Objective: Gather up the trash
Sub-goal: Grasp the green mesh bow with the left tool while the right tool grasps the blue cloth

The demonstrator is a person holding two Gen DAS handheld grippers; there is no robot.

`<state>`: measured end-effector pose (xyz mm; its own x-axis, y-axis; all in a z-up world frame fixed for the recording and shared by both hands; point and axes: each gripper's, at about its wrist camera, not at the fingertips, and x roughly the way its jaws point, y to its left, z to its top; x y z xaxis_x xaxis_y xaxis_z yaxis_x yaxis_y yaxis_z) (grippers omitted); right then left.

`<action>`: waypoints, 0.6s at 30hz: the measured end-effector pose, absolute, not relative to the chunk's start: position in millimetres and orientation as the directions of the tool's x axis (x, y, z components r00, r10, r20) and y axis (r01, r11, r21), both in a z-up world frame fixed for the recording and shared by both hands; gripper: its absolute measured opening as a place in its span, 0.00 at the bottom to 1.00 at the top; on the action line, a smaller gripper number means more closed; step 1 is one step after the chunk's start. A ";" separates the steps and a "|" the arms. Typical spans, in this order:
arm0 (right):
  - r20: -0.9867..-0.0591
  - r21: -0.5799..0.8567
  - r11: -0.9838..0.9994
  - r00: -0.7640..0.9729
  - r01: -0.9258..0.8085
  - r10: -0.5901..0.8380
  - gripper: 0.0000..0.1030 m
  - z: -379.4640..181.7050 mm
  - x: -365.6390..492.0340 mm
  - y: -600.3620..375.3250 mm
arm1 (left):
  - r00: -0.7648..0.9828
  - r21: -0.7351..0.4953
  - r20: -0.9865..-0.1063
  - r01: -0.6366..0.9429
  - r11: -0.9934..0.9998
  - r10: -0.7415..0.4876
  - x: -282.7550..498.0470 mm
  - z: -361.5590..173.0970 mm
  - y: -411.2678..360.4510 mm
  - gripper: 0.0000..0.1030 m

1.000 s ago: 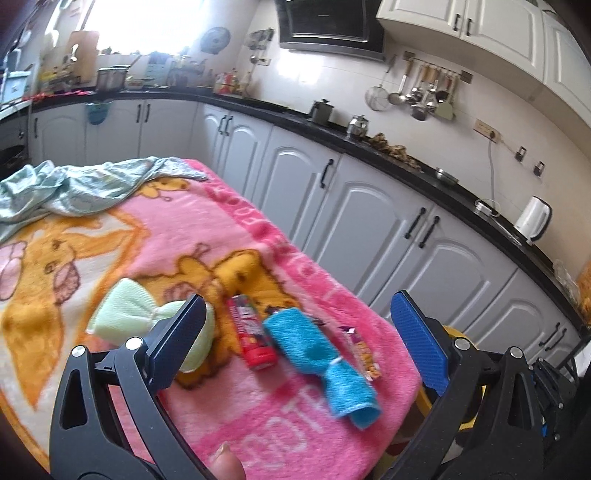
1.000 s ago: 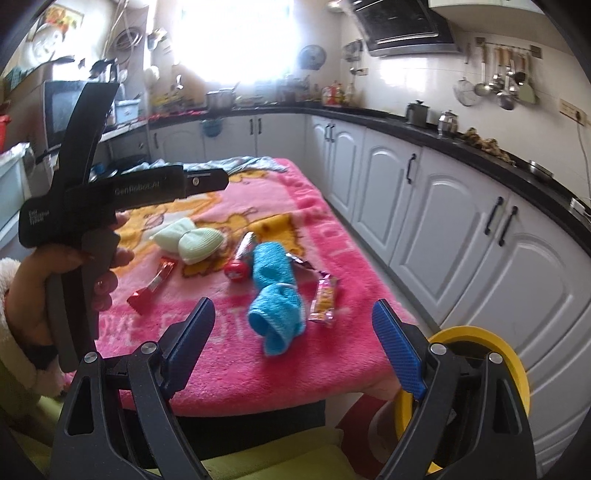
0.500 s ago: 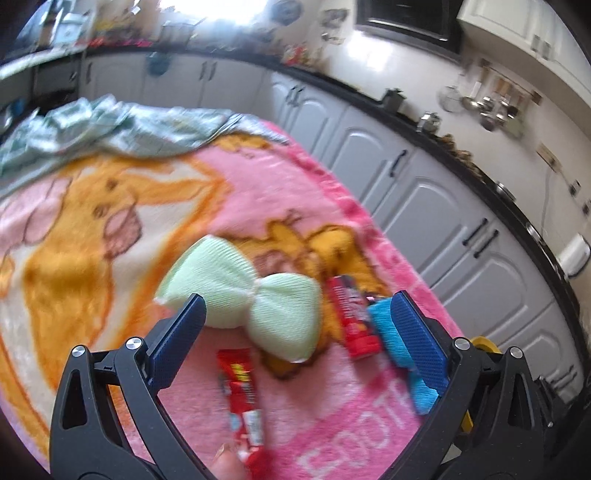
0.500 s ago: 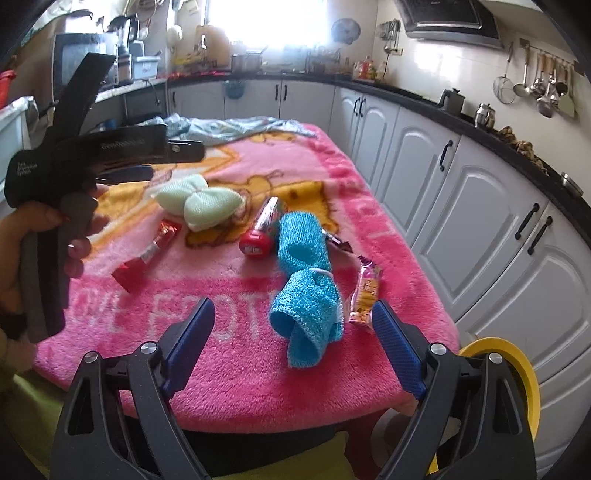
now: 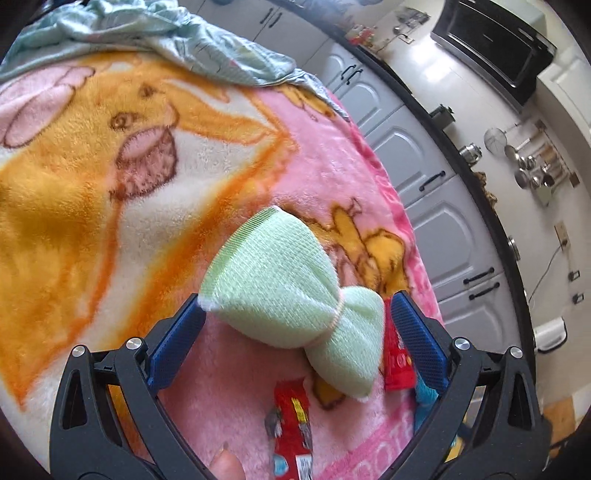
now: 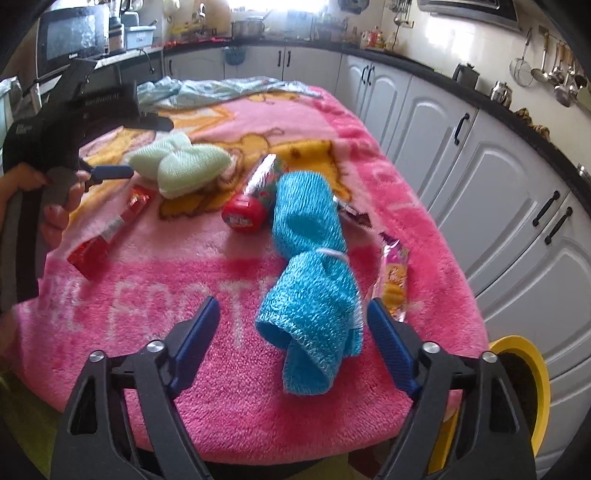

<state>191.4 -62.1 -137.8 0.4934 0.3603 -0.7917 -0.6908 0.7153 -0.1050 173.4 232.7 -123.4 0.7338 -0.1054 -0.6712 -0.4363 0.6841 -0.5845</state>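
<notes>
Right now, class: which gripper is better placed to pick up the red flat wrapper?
Left. The left gripper hovers open just above the red flat wrapper; the right gripper, jaws closing, straddles the blue towel, farther away.

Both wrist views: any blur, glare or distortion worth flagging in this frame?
Left wrist view: heavy fisheye bending of the cabinets, slight motion softness on the green cloth bundle. Right wrist view: the window is blown out, the left gripper is smeared, the blue cloth bundle stays fairly sharp.
</notes>
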 end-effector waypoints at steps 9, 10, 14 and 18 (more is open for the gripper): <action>-0.807 -0.097 0.724 0.480 -0.683 0.344 0.39 -146.6 196.9 -66.9 | 0.714 -0.550 -0.698 -0.490 0.676 -0.052 178.7 -129.7 238.1 0.59; -0.807 -0.092 0.726 0.479 -0.681 0.347 0.36 -146.5 197.4 -68.2 | 0.715 -0.548 -0.697 -0.488 0.679 -0.048 177.9 -129.7 238.2 0.56; -0.804 -0.080 0.726 0.475 -0.683 0.357 0.29 -145.7 195.9 -70.3 | 0.717 -0.552 -0.695 -0.479 0.682 -0.060 177.0 -128.1 239.7 0.47; -0.800 -0.071 0.724 0.472 -0.686 0.369 0.20 -144.4 192.5 -71.8 | 0.725 -0.561 -0.684 -0.452 0.694 -0.080 174.4 -124.8 236.8 0.37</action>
<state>192.5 -71.8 -144.4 0.4724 0.3689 -0.8005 -0.6860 0.7241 -0.0712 174.4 236.8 -124.8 0.7250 -0.0801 -0.6841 -0.4523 0.6937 -0.5605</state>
